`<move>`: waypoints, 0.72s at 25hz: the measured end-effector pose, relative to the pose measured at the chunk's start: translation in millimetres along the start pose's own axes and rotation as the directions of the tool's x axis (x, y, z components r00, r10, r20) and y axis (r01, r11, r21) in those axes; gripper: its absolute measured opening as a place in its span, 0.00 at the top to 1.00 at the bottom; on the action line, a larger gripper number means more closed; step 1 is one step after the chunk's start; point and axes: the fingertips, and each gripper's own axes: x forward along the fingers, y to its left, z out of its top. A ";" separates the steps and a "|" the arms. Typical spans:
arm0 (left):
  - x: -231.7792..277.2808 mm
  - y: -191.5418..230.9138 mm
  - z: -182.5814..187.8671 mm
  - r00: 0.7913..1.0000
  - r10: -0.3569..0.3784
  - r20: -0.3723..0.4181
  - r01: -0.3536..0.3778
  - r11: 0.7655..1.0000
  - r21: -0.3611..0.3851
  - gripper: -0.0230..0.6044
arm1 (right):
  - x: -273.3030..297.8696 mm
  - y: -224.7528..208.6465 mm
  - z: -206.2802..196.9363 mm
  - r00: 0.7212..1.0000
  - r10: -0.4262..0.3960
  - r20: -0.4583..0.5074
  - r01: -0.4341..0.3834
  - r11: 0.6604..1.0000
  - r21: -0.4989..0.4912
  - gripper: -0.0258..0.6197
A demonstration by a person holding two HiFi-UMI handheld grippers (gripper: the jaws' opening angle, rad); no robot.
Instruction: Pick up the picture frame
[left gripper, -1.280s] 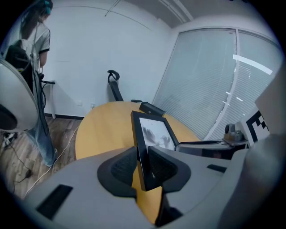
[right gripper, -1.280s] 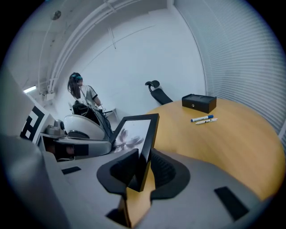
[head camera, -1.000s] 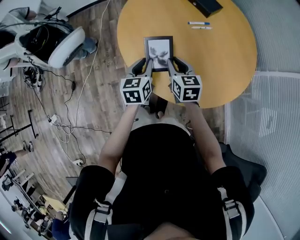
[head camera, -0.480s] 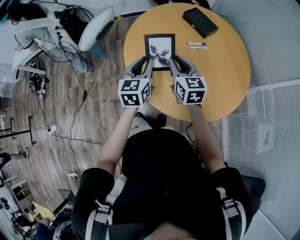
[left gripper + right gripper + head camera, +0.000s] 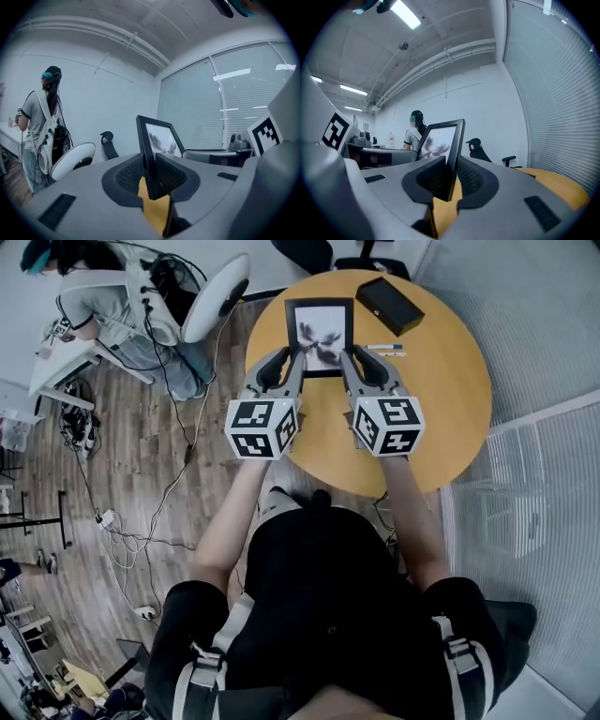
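Observation:
The picture frame (image 5: 320,334), black-edged with a pale flower print, hangs above the round wooden table (image 5: 441,418), lifted off its top. My left gripper (image 5: 296,360) is shut on the frame's lower left edge, and my right gripper (image 5: 344,360) is shut on its lower right edge. In the left gripper view the frame's black edge (image 5: 145,150) stands pinched between the ribbed pads (image 5: 129,174). The right gripper view shows the frame (image 5: 440,140) clamped the same way, its edge (image 5: 454,159) between the pads.
A black box (image 5: 389,304) and two pens (image 5: 384,349) lie on the table's far side. A white chair (image 5: 214,298) stands at the left, near a person at a desk (image 5: 94,296). Cables (image 5: 131,521) trail over the wooden floor. A grey partition (image 5: 544,521) runs along the right.
Both grippers have risen with the frame held between them; it has come off the table and now sits higher and further out over it.

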 end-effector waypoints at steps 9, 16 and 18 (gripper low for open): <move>46.3 -31.1 14.9 0.999 -0.018 0.030 0.018 1.000 0.021 0.82 | 0.9 -55.0 22.1 0.998 -0.010 0.062 0.012 1.000 -0.026 0.82; 67.4 -38.4 17.6 0.999 -0.029 0.024 0.028 0.999 0.024 0.82 | 6.5 -76.5 25.3 0.998 -0.012 0.058 0.013 1.000 -0.016 0.82; 60.2 -36.9 17.0 0.999 -0.032 0.021 0.032 0.999 0.021 0.82 | 3.2 -69.5 24.5 0.998 -0.015 0.056 0.016 1.000 -0.015 0.82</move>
